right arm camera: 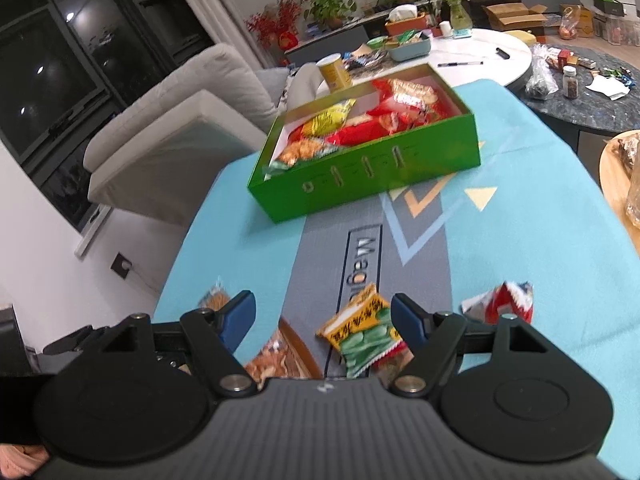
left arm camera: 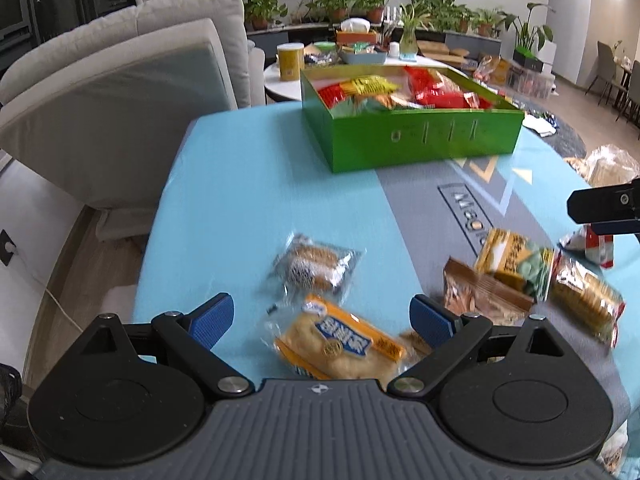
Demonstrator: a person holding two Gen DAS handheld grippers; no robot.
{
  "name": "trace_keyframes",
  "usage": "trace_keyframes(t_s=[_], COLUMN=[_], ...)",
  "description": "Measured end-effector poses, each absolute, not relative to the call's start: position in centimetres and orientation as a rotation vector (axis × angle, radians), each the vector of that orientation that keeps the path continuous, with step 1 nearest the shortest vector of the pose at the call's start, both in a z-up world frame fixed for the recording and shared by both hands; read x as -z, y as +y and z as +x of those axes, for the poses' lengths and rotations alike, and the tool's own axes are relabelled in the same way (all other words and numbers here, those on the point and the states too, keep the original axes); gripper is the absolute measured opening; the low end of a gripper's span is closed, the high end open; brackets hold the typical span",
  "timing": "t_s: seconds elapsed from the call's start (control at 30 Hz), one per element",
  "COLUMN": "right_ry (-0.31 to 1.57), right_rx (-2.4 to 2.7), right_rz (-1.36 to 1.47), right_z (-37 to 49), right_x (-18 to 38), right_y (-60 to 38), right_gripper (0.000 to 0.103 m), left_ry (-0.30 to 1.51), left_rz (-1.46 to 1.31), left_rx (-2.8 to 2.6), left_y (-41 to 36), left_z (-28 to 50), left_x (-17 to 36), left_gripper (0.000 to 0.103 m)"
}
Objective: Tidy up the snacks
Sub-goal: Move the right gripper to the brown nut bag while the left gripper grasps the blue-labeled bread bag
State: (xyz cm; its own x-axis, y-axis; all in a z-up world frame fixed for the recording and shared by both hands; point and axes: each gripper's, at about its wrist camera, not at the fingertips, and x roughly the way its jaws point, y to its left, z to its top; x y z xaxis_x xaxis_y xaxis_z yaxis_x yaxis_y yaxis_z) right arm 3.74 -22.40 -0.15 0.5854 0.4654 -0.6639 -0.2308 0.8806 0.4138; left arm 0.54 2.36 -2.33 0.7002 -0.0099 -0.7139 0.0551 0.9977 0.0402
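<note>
The left gripper (left arm camera: 321, 320) has its blue pads (left arm camera: 211, 320) spread wide and holds nothing; between them, on the cloth below, lies a yellow-and-blue bread packet (left arm camera: 340, 346). Just beyond it sits a clear-wrapped round cake (left arm camera: 316, 270), apart from the pads. To the right lie a brown packet (left arm camera: 480, 298), a yellow-green snack packet (left arm camera: 516, 264) partly over it, and a clear packet of golden crackers (left arm camera: 586, 300) touching that cluster.

The right gripper (right arm camera: 323, 316) is also spread wide and empty, its pads (right arm camera: 406, 318) on either side of the yellow-green snack packet (right arm camera: 362, 330), whose right edge runs under the right pad. A red-and-white wrapper (right arm camera: 500, 300) lies just right of that finger; the brown packet (right arm camera: 276, 356) shows low in the gap, near the left finger.

All these rest on a light blue tablecloth (right arm camera: 540, 240) with a grey centre band. Farther off stands the green box (right arm camera: 360, 172), open-topped and already loaded with red, yellow and orange packets, well apart from both grippers. Behind it are a beige sofa (left arm camera: 120, 92) and a white round table (right arm camera: 488, 50) cluttered with containers
</note>
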Motion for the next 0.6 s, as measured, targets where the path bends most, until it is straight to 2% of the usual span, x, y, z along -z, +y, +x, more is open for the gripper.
trace_keyframes(t_s=[0.6], right_ry=[0.952], right_rx=[-0.476], right_rz=[0.252], right_z=[2.4], right_x=[2.5], right_y=[-20.5], right_gripper=[0.07], left_ry=[0.846], left_rz=[0.028], left_rx=[0.052], left_y=[2.3], left_z=[0.5], left_x=[3.4], left_gripper=[0.094])
